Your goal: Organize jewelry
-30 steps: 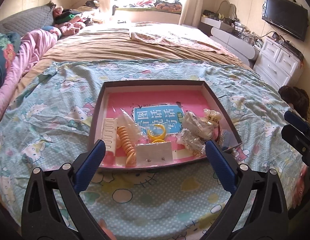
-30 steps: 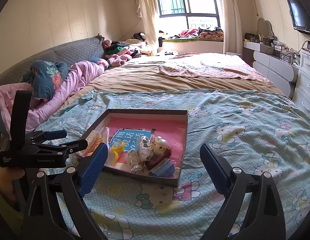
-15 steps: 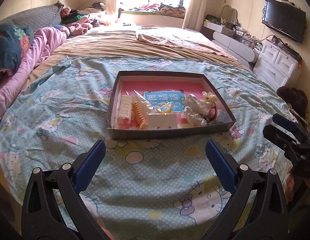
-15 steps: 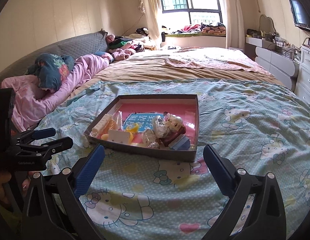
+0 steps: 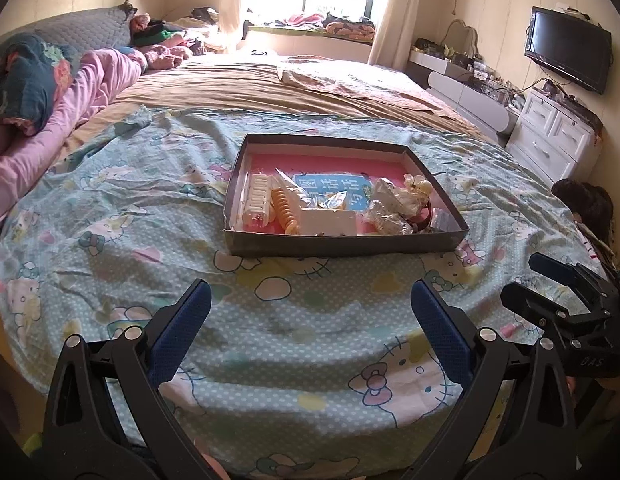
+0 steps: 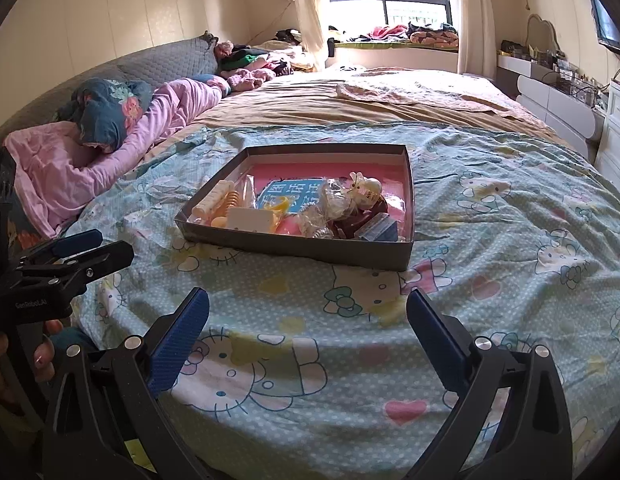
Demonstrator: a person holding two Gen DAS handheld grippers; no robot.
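A shallow grey box [image 5: 341,246] with a pink floor sits on the cartoon-cat bedspread. Inside lie a white comb clip [image 5: 258,200], an orange spiral hair tie [image 5: 285,210], a white earring card [image 5: 329,222], clear bags and a cream figure [image 5: 417,190]. My left gripper [image 5: 309,296] hangs open over bare bedspread, short of the box's front wall. In the right wrist view the box [image 6: 294,248] lies ahead and slightly left, holding a small blue-grey box [image 6: 377,228]. My right gripper [image 6: 308,300] is wide open, with nothing between its fingers.
A pink quilt [image 6: 110,144] and a blue floral pillow [image 6: 106,112] lie along the bed's left side. White drawers [image 5: 549,140] and a wall television [image 5: 567,52] stand on the right. A hand [image 6: 42,356] holds the left gripper at the bed's edge.
Both grippers have drawn back from the box toward the bed's near edge, so the box now looks smaller and farther away. Both stay open and empty.
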